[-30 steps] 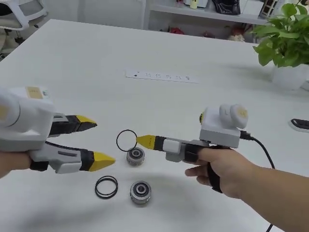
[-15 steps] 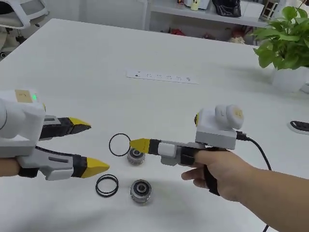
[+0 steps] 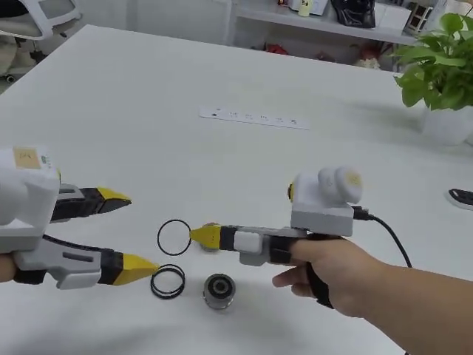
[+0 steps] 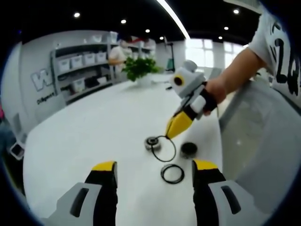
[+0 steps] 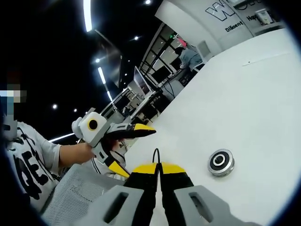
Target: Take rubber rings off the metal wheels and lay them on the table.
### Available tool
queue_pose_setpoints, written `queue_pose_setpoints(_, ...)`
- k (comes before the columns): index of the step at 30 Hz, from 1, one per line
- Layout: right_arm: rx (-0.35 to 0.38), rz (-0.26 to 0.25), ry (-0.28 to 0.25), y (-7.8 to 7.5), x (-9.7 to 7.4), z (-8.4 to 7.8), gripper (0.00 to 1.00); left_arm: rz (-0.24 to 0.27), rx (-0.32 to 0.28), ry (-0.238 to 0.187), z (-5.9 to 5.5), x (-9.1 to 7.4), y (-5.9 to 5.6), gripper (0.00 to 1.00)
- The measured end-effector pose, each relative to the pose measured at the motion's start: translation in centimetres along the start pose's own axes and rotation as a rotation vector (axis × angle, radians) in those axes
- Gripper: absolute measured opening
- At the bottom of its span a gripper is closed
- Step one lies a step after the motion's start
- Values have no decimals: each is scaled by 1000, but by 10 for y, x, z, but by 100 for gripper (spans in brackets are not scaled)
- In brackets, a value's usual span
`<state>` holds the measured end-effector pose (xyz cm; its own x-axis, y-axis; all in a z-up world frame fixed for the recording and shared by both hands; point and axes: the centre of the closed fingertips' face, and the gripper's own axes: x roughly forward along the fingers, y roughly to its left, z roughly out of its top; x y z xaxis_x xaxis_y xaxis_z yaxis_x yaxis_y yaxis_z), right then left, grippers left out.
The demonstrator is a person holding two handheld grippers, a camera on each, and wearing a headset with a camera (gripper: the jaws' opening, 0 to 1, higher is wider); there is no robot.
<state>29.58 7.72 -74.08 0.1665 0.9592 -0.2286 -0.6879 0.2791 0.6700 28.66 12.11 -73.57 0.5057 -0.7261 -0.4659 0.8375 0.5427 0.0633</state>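
My right gripper [image 3: 198, 235] is shut on a thin black rubber ring [image 3: 174, 237], held just above the table; from its own camera the ring [image 5: 156, 155] appears edge-on above the closed tips [image 5: 160, 167]. A metal wheel [image 3: 212, 245] sits partly hidden behind that tip. A second wheel [image 3: 219, 290] stands nearer to me, beside loose black rings [image 3: 168, 281] lying flat. My left gripper [image 3: 129, 231] is open with nothing between its fingers, left of the rings. The left gripper view has both wheels [image 4: 152, 143] [image 4: 189, 149], the held ring [image 4: 167, 148] and the laid rings [image 4: 172, 173].
A white power strip [image 3: 253, 118] lies further back on the white table [image 3: 148, 111]. A potted plant [image 3: 440, 70] stands at the far right and a dark object [image 3: 462, 197] lies at the right edge. A black cable [image 3: 384, 229] trails from the right gripper.
The right gripper has carried the held ring leftward and nearer to me, away from the wheel. The left gripper has drawn back slightly to the left, still open.
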Motion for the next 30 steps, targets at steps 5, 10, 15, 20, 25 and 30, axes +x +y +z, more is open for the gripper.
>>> queue_pose_setpoints(5,9,1,28,1,3,-7,0,0,7,9,-4,-2,-2,66)
queue_pose_setpoints(10,14,-7,56,-2,5,-14,0,1,-1,8,-6,-3,-4,66)
queue_pose_setpoints(15,21,-22,97,-5,6,-24,0,-2,-8,15,-10,-4,-6,66)
queue_pose_setpoints(20,17,-35,139,-7,7,-34,0,-3,-14,17,-12,-4,-7,66)
queue_pose_setpoints(25,15,-46,164,-9,8,-39,0,-4,-14,21,-13,-4,-8,66)
queue_pose_setpoints(30,0,-71,193,-14,10,-46,0,-6,-15,25,-14,-3,-9,66)
